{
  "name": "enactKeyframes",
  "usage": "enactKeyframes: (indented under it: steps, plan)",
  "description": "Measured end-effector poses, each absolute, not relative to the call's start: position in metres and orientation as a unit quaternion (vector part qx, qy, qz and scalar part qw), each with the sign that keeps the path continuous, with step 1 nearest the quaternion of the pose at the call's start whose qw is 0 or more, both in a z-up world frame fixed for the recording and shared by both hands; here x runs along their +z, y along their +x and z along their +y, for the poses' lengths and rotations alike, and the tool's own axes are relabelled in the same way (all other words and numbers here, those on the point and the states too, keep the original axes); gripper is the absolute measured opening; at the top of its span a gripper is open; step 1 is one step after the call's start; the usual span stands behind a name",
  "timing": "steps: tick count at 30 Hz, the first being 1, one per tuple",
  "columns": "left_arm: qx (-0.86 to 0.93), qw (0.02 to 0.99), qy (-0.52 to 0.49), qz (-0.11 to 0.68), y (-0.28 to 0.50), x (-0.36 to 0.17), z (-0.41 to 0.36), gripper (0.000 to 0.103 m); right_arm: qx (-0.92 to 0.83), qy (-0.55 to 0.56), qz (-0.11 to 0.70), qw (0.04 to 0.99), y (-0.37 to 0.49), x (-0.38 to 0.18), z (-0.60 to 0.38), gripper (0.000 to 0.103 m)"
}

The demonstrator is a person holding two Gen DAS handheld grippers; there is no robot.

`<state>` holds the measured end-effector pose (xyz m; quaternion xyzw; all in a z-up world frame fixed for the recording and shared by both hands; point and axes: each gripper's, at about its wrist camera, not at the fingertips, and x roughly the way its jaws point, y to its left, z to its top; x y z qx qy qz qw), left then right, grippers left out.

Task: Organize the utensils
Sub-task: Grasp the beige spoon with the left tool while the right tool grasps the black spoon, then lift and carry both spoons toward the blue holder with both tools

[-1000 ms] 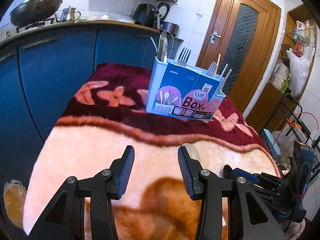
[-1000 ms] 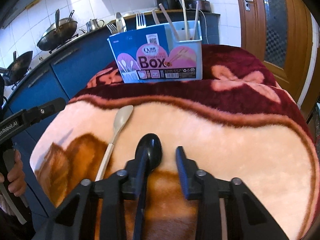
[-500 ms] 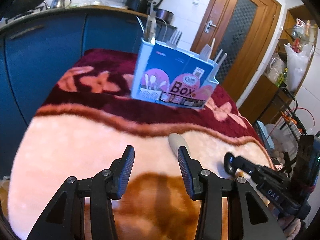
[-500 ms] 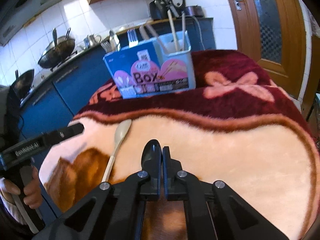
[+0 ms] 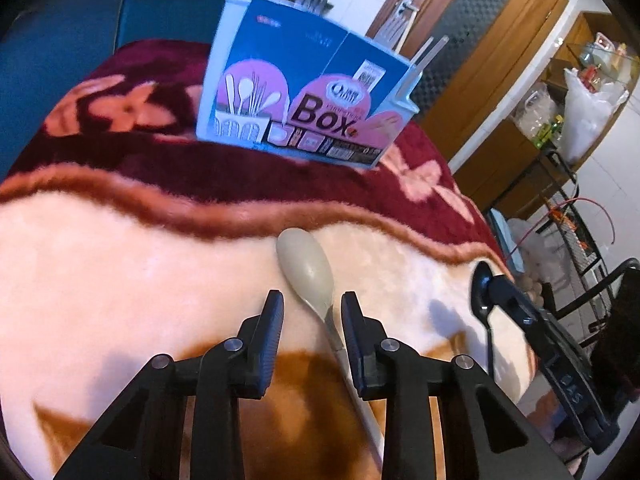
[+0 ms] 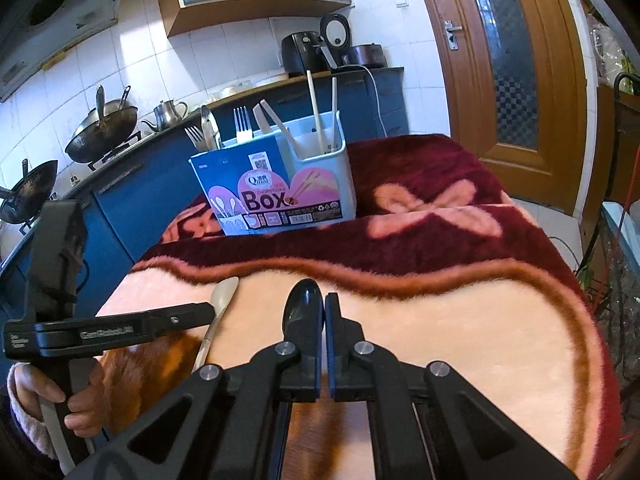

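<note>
My right gripper is clenched on the black spoon, bowl poking out ahead of the tips, so I can carry it to the utensil box straight ahead. My left gripper has just been closing; its 2 jaws straddle the beige spoon at the neck without pressing yet, because the handle runs back beneath it on the blanket.

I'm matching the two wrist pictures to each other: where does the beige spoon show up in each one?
Left wrist: the beige spoon lies at centre, on the blanket, its neck between the left gripper's jaws, which have just been closing.
Right wrist: the beige spoon is left of centre, partly behind that gripper.
Shared landmark: the utensil box.
</note>
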<state>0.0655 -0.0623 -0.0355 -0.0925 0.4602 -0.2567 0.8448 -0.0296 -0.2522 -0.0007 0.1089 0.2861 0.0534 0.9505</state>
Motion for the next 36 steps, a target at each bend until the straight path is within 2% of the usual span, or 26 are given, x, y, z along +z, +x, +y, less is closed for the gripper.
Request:
enactKeyframes:
  steps: [7,10,20,22,23,30,36]
  plan:
    - [-0.267,0.832,-0.106,0.474,0.082,-0.035,-0.068,0.030,0.054,0.109,0.273,0.954,-0.033,0.001,-0.254,0.003]
    - [-0.282,0.816,-0.137,0.486,0.090,-0.038,-0.067,0.021,0.053,0.113,0.272,0.954,-0.034,0.000,-0.255,0.003]
    - [-0.310,0.794,-0.152,0.500,0.095,-0.041,-0.077,0.015,0.045,0.123,0.268,0.955,-0.036,-0.001,-0.264,0.003]
    - [-0.314,0.793,-0.154,0.499,0.095,-0.041,-0.079,0.006,0.046,0.124,0.268,0.954,-0.036,-0.002,-0.264,0.003]
    - [-0.316,0.791,-0.161,0.498,0.094,-0.040,-0.080,0.006,0.045,0.124,0.268,0.954,-0.036,-0.002,-0.264,0.003]
    - [-0.320,0.824,-0.163,0.438,0.082,-0.015,-0.072,0.005,0.044,0.125,0.253,0.958,-0.038,0.004,-0.266,0.003]
    - [-0.297,0.885,-0.130,0.335,0.068,0.033,-0.056,0.005,0.039,0.126,0.225,0.965,-0.040,0.012,-0.264,0.003]
